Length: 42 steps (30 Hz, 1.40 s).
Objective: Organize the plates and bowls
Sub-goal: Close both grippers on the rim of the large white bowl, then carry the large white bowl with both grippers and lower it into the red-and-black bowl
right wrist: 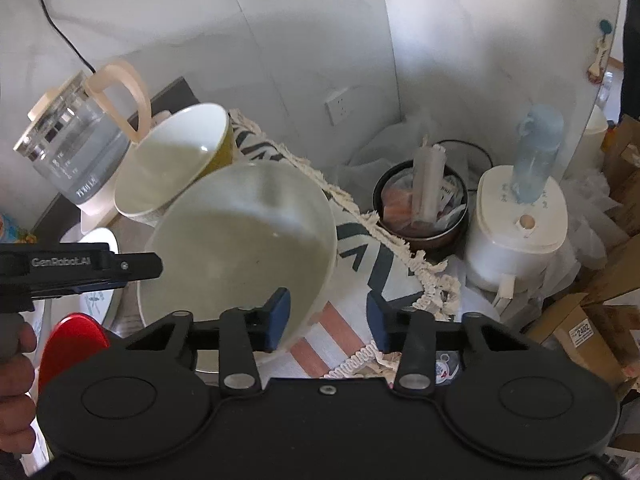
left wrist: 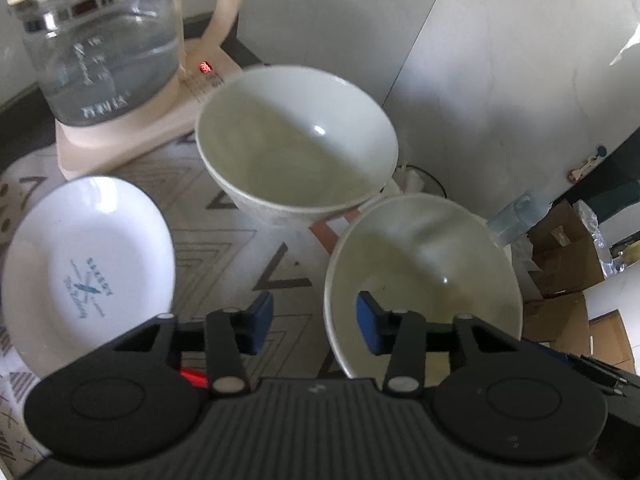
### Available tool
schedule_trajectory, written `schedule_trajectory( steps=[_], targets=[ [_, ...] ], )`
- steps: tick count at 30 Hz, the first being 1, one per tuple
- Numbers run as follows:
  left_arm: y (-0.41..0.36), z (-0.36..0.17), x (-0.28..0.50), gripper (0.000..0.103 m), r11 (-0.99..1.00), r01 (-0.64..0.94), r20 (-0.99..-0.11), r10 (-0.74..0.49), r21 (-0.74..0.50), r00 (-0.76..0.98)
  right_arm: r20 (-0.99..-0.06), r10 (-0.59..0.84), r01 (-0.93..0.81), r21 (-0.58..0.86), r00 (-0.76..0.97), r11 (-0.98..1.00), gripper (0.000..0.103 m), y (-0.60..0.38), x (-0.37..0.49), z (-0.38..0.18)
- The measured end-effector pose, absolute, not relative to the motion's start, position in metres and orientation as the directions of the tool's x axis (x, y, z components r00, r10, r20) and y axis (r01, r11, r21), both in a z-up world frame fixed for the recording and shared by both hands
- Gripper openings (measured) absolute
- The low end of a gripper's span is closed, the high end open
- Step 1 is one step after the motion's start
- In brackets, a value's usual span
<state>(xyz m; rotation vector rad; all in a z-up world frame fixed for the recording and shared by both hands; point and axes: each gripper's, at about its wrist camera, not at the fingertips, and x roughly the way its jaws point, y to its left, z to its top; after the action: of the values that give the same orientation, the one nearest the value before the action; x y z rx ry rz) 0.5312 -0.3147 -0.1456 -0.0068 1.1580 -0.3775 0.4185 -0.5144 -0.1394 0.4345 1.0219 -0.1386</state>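
Two white bowls sit on a patterned cloth. The near bowl (left wrist: 424, 280) lies low right in the left wrist view; the far bowl (left wrist: 296, 140) stands behind it. My left gripper (left wrist: 316, 322) is open, its right pad inside the near bowl's rim and its left pad outside. A white plate (left wrist: 88, 268) with blue print lies at the left. In the right wrist view, my right gripper (right wrist: 327, 318) is open and straddles the right rim of the near bowl (right wrist: 240, 240). The far bowl (right wrist: 172, 168) has a yellow outside. The left gripper's body (right wrist: 80, 268) shows at the left.
A glass kettle (left wrist: 100, 48) on a cream base stands at the back left. The cloth's fringed edge (right wrist: 400, 256) runs along the table's right side. Beyond it are a dark bin (right wrist: 420, 208), a white appliance (right wrist: 520, 232) and cardboard boxes (left wrist: 568, 264).
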Motion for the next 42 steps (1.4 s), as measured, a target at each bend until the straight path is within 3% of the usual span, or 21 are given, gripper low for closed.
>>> schedule_trajectory(
  steps=[11,15,17,42],
  targets=[
    [-0.335,-0.171,0.542,0.022,0.957,0.246,-0.930,-0.223,-0.153,0.291,-0.870,0.153,0.235,0.290,0.468,0.928,0.033,-0.519,0.445,-0.157],
    [-0.334,-0.178,0.539,0.011,0.964,0.212,-0.937,-0.219,-0.163,0.273,-0.867,0.191,0.172,0.297,0.460,0.939,0.020,-0.516,0.451,-0.162],
    [-0.334,-0.180,0.536,0.006,0.963,0.195,-0.937,-0.234,-0.187,0.258,-0.869,0.194,0.153,0.291,0.455,0.944,0.020,-0.515,0.453,-0.162],
    [-0.288,-0.091,0.489,0.007,0.943,0.210,-0.843,-0.325,-0.257,0.428,-0.758,0.151,0.121,0.290,0.635,0.949,0.018,-0.486,0.417,-0.082]
  ],
)
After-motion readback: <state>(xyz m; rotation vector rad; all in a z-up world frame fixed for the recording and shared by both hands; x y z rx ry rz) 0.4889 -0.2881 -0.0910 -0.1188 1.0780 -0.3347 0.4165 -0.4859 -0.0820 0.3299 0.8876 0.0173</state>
